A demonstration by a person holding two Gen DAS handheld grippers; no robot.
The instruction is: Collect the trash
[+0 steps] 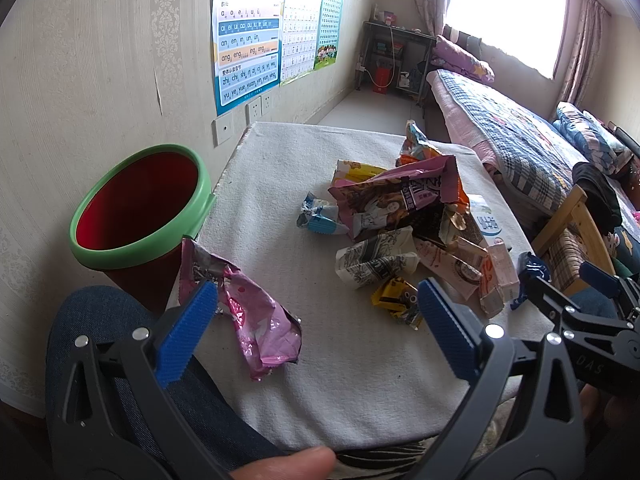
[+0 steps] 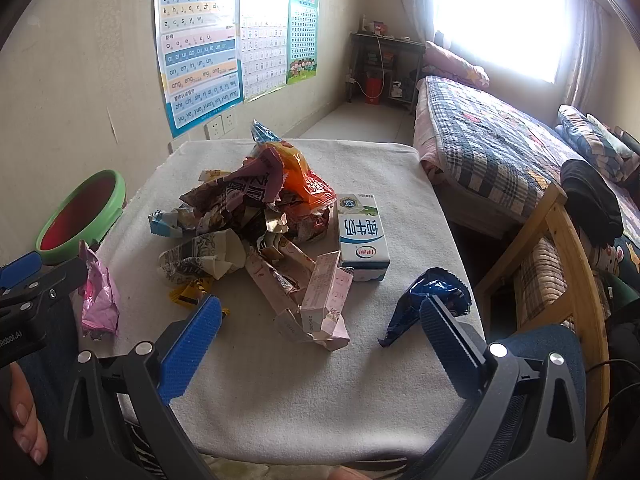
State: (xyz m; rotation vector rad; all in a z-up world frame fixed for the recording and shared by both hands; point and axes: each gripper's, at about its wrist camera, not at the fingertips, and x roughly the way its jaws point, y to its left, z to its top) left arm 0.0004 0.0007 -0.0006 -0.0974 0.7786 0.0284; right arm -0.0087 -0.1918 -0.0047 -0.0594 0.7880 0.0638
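I am holding both tools low over the near edge of the table (image 2: 280, 392), and as far as I can judge the collecting is only beginning. My left gripper (image 1: 316, 320) is standing wide apart with nothing between its blue pads; the pink foil wrapper (image 1: 256, 320) is lying just beyond its left finger, near the table's left edge and close under the red bin (image 1: 140, 208) with the green rim, which is sitting off that left edge. I am seeing only bare red inside the bin, though its bottom is hidden from me. My right gripper (image 2: 320, 336) is also spread wide and empty, with the dark blue wrapper (image 2: 428, 300) lying just beside its right finger near the right edge. The main heap of wrappers (image 2: 256, 216) is sitting in the middle of the table, with the milk carton (image 2: 362, 236) touching its right side and a crushed pink box (image 2: 324, 300) at its near side. Nothing is being held, so I am judging that almost all of the trash is left to move.
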